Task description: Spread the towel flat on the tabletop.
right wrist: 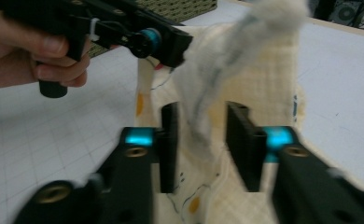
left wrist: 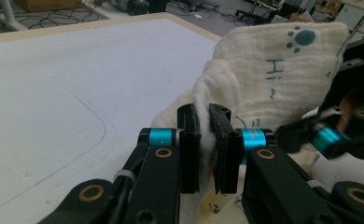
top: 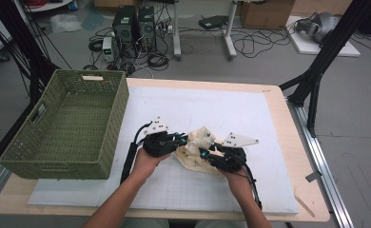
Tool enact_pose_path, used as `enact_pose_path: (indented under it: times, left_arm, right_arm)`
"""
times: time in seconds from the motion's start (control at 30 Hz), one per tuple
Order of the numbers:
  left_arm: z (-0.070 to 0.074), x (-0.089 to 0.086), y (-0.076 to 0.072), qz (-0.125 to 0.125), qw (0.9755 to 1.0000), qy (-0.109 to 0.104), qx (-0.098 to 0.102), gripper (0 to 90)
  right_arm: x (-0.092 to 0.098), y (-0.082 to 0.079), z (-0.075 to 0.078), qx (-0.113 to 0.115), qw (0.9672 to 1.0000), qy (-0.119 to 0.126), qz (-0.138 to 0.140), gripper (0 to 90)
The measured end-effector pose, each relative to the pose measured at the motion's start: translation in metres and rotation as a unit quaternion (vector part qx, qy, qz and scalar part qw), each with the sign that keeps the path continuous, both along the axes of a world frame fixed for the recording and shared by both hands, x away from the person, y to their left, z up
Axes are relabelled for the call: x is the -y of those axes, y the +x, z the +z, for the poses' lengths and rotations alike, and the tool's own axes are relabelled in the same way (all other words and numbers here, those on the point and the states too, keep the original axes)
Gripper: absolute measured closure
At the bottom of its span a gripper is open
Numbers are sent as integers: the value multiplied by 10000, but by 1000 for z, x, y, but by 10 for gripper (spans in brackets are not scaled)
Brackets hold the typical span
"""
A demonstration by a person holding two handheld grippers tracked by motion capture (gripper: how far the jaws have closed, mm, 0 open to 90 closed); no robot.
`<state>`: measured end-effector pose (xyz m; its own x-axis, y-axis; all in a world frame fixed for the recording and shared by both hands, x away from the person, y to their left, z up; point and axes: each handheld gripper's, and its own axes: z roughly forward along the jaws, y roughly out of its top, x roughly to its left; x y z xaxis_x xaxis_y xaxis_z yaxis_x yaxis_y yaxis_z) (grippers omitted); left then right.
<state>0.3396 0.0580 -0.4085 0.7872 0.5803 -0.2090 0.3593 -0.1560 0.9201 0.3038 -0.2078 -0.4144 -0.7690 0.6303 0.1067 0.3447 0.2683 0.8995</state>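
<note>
A cream muslin cloth (top: 195,149) with printed marks lies crumpled on the white mat (top: 212,109) between both hands. My left gripper (top: 180,138) is shut on a raised fold of it; in the left gripper view the jaws (left wrist: 204,114) pinch the fabric, and the cloth (left wrist: 273,70) stands up behind with a blue paw print and "Hi". My right gripper (top: 203,153) comes in from the right. In the right gripper view its jaws (right wrist: 202,112) stand apart around a hanging fold of cloth (right wrist: 264,65), the pads clear of it. The left gripper (right wrist: 168,42) holds that fold from above.
A green woven basket (top: 64,126) stands at the left edge of the table, partly off the mat. The mat's far and right parts are bare. Cables, computer cases and black frame legs are on the floor beyond the table.
</note>
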Motion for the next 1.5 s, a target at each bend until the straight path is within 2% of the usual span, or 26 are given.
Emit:
enact_pose_path:
  times: [0.07,0.1,0.2,0.4,0.53,0.6,0.7,0.77,0.83,0.93,1.0,1.1,1.2,1.23,1.27,1.33,1.37,1.43,1.5]
  left_arm:
    - [0,-5,1,90,9999,-47,-13,822]
    - [0,-7,2,98,9999,-74,-38,822]
    - [-2,-13,3,264,9996,-66,-37,838]
    - [-10,-26,7,734,9971,-16,-202,845]
    - [-11,-33,9,1122,9936,63,-110,846]
    - [-13,-35,12,1331,9910,110,-91,848]
    - [-15,-40,17,1673,9858,141,-98,850]
    - [-17,-43,21,1831,9830,85,-117,853]
    - [-18,-45,24,1915,9814,21,-137,856]
    - [-19,-43,28,2003,9796,50,-145,857]
    - [-19,-41,31,2044,9788,92,-82,857]
    - [-19,-36,36,2051,9785,172,-84,856]
    - [-23,-33,40,2073,9781,138,-107,841]
    - [-25,-32,41,2080,9778,185,-164,818]
    - [-26,-32,41,2083,9776,229,-209,749]
    - [-25,-34,40,2068,9776,198,-351,556]
    - [-24,-35,39,2050,9779,211,-343,505]
    - [-20,-37,36,2008,9790,265,-252,473]
    - [-16,-38,32,1868,9815,408,-136,459]
  right_arm:
    - [4,6,-1,-172,9997,65,-161,836]
    - [9,9,-2,-231,9994,102,-254,866]
    - [22,13,-1,-310,9985,73,-447,872]
    - [50,18,4,-303,9955,7,-897,872]
    - [67,25,4,-476,9914,-111,-1218,872]
    - [74,30,2,-546,9889,-156,-1374,872]
    - [80,42,1,-695,9844,-410,-1562,872]
    - [82,50,2,-676,9824,-528,-1661,872]
    - [82,58,3,-563,9809,-678,-1731,872]
    - [80,71,3,-549,9776,-910,-1816,872]
    - [76,79,2,-454,9748,-1068,-1907,872]
    - [69,92,2,-334,9665,-1403,-2121,872]
    - [67,102,-1,-231,9612,-1507,-2298,871]
    - [66,105,-1,-272,9590,-1525,-2374,870]
    - [67,108,-3,-284,9583,-1534,-2394,866]
    - [69,108,-3,-308,9558,-1490,-2516,804]
    - [72,107,-3,-339,9565,-1372,-2554,745]
    - [78,104,0,-363,9573,-1179,-2615,677]
    - [83,99,3,-331,9597,-964,-2618,618]
